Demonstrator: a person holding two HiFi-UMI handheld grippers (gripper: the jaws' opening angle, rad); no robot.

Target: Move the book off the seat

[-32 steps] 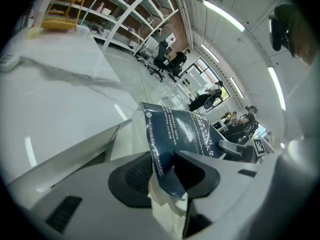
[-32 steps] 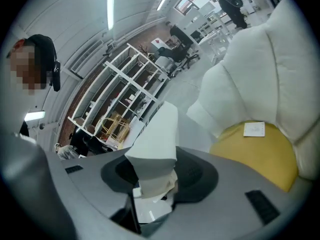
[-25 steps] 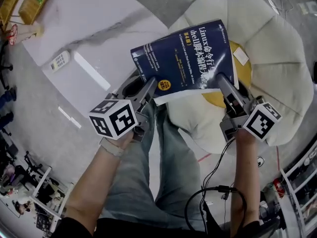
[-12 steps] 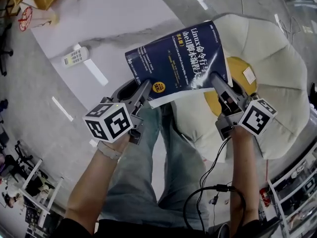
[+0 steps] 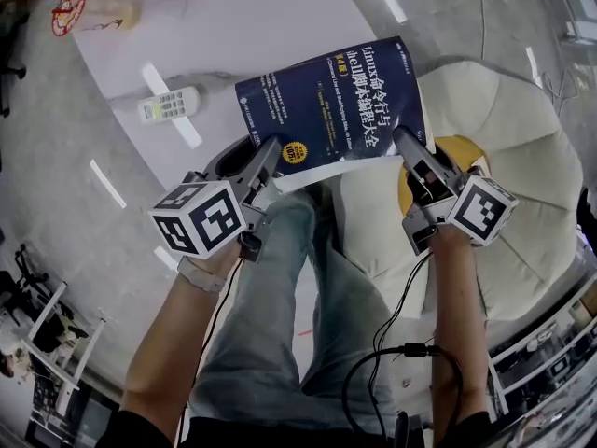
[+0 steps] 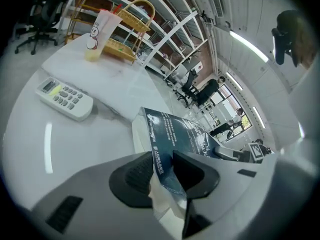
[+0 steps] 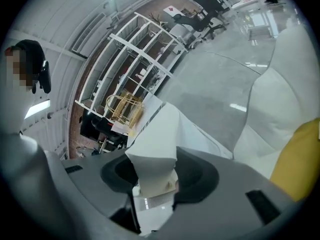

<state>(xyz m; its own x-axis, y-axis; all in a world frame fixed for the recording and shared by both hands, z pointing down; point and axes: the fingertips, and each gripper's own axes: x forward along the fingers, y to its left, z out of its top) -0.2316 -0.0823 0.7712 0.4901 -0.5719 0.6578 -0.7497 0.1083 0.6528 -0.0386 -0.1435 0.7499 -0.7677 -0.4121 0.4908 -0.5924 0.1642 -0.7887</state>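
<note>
Head view, left to right. A printed cup stood at the far left corner of the white table, and a remote control lay nearer its front edge. The left gripper, carrying its marker cube, had its jaws closed on the near left corner of the dark blue book. In the left gripper view the cover and pages were pinched between the two black pads. The book was held face up between the two grippers, above the person's knees. Its far left part lay over the table edge and its right edge over the left rim of the cream seat. Whether it touched the table could not be determined. The right gripper clamped the near right corner, and in the right gripper view white pages filled the gap between its pads. A yellow cushion lay in the seat's centre, just right of that gripper.
</note>
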